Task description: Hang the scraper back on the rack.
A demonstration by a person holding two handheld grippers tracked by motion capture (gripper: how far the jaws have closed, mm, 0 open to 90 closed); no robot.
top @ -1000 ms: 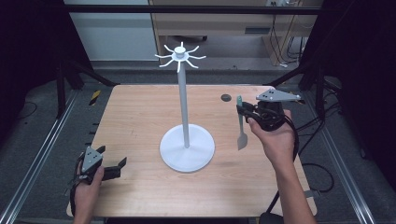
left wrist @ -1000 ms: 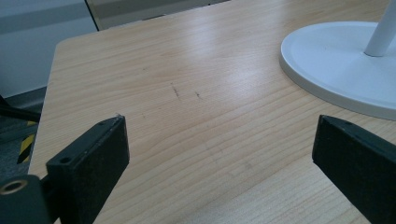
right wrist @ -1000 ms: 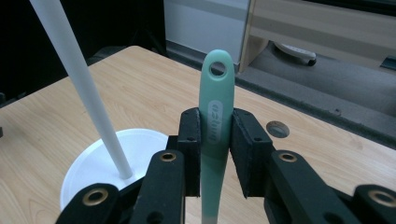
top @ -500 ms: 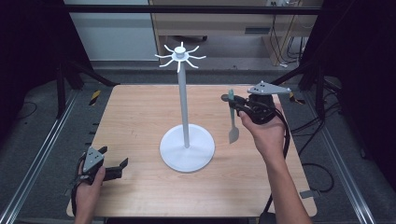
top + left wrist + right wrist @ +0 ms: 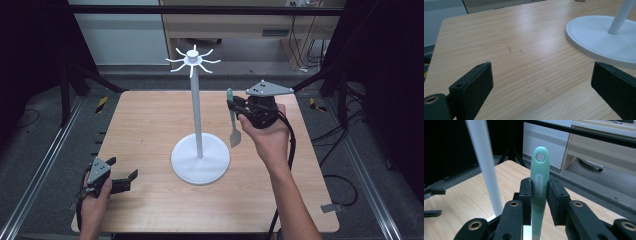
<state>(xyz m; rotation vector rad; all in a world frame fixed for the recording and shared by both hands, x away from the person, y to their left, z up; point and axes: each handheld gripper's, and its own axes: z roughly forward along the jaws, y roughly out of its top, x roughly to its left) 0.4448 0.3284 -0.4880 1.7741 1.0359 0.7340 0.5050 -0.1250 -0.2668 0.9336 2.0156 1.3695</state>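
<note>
A white stand (image 5: 200, 159) with a round base, a thin pole and hooks (image 5: 192, 61) at its top occupies the middle of the table. My right gripper (image 5: 234, 107) is shut on a pale green utensil (image 5: 233, 120), held above the table just right of the pole. The utensil (image 5: 539, 185) stands upright between the pads, its handle hole at the top and its grey blade hanging below. At the front left corner my left gripper (image 5: 125, 181) rests low on the table, jaws wide apart around bare wood (image 5: 539, 75). The stand's base (image 5: 599, 40) lies ahead of it.
The wooden table (image 5: 145, 125) ends at rounded edges, with metal rails (image 5: 40, 165) along both sides. A small dark disc (image 5: 242, 101) lies on the far part of the table behind the right gripper. Cables trail on the floor at the right.
The right gripper has carried the utensil leftward toward the pole and a little higher. The left gripper has stayed put.
</note>
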